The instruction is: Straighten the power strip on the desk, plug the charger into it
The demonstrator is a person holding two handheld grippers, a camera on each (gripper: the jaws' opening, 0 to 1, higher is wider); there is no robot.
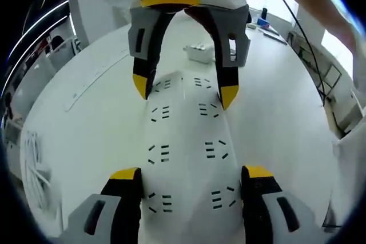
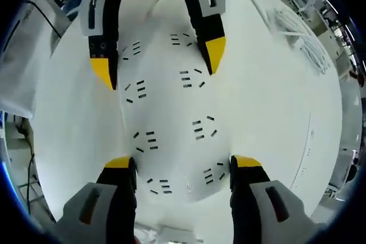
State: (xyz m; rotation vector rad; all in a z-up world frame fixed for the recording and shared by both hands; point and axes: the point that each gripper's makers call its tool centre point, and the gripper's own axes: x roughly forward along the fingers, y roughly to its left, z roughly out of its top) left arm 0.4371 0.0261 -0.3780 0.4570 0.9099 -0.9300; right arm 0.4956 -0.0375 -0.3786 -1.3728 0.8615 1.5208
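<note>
A white power strip (image 1: 186,141) with two rows of sockets lies flat on the white desk (image 1: 86,130) and runs straight away from me. My left gripper (image 1: 191,172) holds its near end, one yellow-tipped jaw against each long side. The right gripper (image 1: 184,90) comes in from the far side and clamps the other end the same way. In the right gripper view the strip (image 2: 171,130) runs between my right gripper (image 2: 181,162) below and the left gripper (image 2: 159,61) above. A small white charger-like block (image 1: 200,52) lies on the desk beyond the strip.
A person's arm (image 1: 311,1) and a thin black cable (image 1: 303,38) cross the upper right of the left gripper view. Small items (image 1: 263,22) stand at the desk's far edge. A bundle of white wires (image 2: 300,35) lies on the desk.
</note>
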